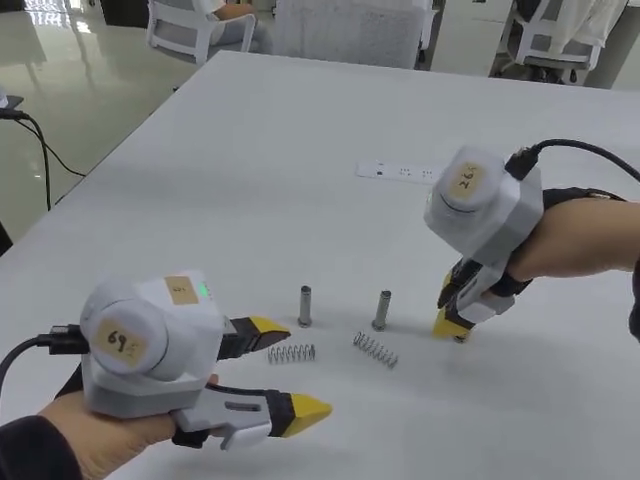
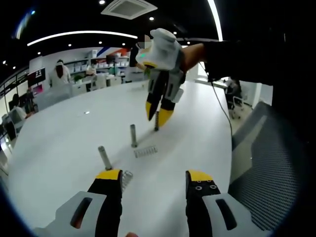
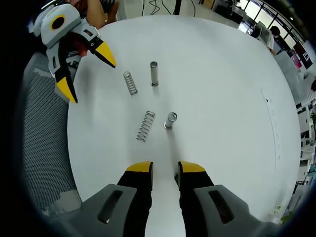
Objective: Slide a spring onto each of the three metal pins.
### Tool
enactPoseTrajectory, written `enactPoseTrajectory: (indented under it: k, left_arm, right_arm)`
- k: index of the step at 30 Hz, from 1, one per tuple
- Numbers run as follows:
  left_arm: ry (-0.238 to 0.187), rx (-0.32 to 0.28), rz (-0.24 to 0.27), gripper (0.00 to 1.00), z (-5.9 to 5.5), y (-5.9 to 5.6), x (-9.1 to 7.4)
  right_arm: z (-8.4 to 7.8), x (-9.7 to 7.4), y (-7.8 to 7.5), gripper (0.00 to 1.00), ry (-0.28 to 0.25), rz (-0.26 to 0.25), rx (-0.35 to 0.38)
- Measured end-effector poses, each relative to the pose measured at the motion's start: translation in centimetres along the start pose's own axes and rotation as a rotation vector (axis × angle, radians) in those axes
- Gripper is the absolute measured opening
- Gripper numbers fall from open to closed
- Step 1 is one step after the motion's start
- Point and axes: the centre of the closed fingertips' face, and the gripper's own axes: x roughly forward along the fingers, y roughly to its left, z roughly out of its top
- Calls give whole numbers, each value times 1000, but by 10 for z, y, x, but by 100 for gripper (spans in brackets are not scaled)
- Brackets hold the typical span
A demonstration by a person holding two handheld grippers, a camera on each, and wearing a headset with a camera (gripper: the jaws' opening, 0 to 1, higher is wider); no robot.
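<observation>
Two bare metal pins (image 1: 305, 305) (image 1: 381, 309) stand upright on the white table (image 1: 300, 180). One loose spring (image 1: 291, 353) lies in front of the left pin, and another spring (image 1: 375, 349) lies in front of the right one. A third pin wearing a spring (image 2: 157, 121) stands between the tips of my right gripper (image 1: 452, 322), whose jaws are slightly apart and point down. My left gripper (image 1: 287, 368) is wide open and empty, just left of the nearer spring (image 2: 127, 177). In the right gripper view the right gripper (image 3: 165, 168) faces both pins (image 3: 170, 119) (image 3: 154, 73).
A flat white strip (image 1: 398, 172) lies farther back on the table. Office chairs (image 1: 195, 30) stand beyond the far edge, and a black cable (image 1: 40, 140) runs over the floor at left. The table's edge (image 2: 232, 148) is close on my left gripper's right.
</observation>
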Motion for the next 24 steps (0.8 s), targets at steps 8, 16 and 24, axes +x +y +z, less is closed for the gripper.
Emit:
enactPoseTrajectory:
  k: [8, 16, 24]
  left_arm:
    - [3, 4, -3, 45, 0, -1, 0]
    - [3, 4, -4, 45, 0, -1, 0]
    - [8, 2, -10, 45, -2, -2, 1]
  right_arm:
    - [14, 9, 17, 17, -23, 27, -11]
    - [22, 21, 29, 17, -44, 52, 1]
    - [30, 32, 32, 16, -70, 44, 41]
